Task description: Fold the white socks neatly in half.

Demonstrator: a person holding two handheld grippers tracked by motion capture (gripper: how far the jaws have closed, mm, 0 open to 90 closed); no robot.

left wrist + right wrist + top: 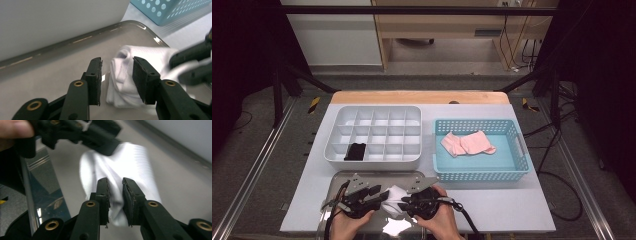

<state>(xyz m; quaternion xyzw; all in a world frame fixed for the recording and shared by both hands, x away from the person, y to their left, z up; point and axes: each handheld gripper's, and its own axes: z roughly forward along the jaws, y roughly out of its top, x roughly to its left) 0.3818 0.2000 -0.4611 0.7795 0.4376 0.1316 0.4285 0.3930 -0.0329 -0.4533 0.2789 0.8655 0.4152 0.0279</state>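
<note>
Now | white socks (394,200): 1 | pink socks (468,143): 2 | black sock (355,151): 1

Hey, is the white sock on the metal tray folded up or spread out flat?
Folded. The white sock sits on the metal tray as a bunched, layered bundle, its stacked edges showing in the left gripper view.

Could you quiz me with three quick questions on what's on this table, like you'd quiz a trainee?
1. True or false: the white sock lies on the metal tray.
2. What colour is the item in the white divided organizer?
3. Which gripper has its jaws set wider apart: A the left gripper, or B the right gripper?

Key: 1 true. 2 black: the black item sits in a front-row compartment. 3 A; its pads stand clear of the sock, while the right gripper's jaws close narrowly on a fold of it.
</note>
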